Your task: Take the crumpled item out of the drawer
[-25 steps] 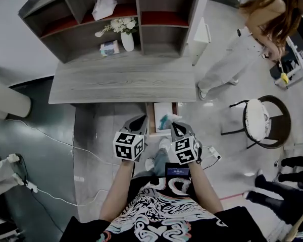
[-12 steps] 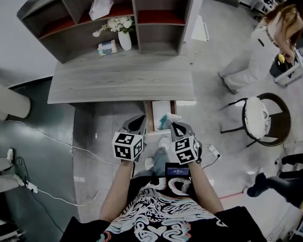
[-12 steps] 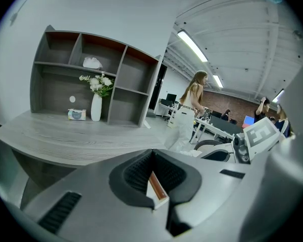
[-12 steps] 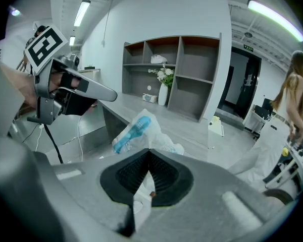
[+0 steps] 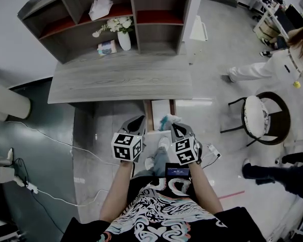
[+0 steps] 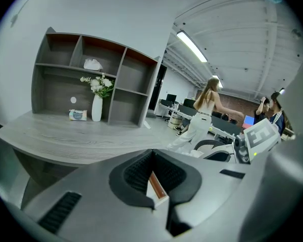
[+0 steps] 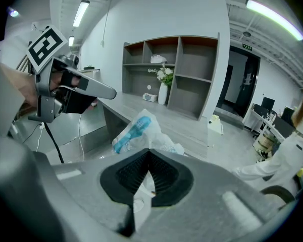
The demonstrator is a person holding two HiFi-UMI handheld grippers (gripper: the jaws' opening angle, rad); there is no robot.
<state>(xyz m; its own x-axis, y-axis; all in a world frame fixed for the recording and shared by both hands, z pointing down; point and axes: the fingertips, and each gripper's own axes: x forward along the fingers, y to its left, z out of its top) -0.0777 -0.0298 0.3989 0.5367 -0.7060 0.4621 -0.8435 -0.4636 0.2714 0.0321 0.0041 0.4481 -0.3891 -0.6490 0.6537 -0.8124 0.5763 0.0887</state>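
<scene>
The desk (image 5: 121,79) is grey wood grain, matt; the shelf (image 5: 161,34) matches it, with reddish boards inside; the vase (image 5: 124,41) is smooth, glossy white; the floor (image 5: 212,54) is polished and reflective. The wrapper (image 7: 136,130) is thin crinkled plastic film, whitish with blue print, pinched between the ribbed black rubbery pads of the right hand-held gripper (image 7: 149,154), whose shell is matt grey plastic; the left hand-held gripper (image 6: 152,155) has the same shell and pads, closed on the drawer (image 6: 156,186), a smooth white panel with a brown wood-look edge.
</scene>
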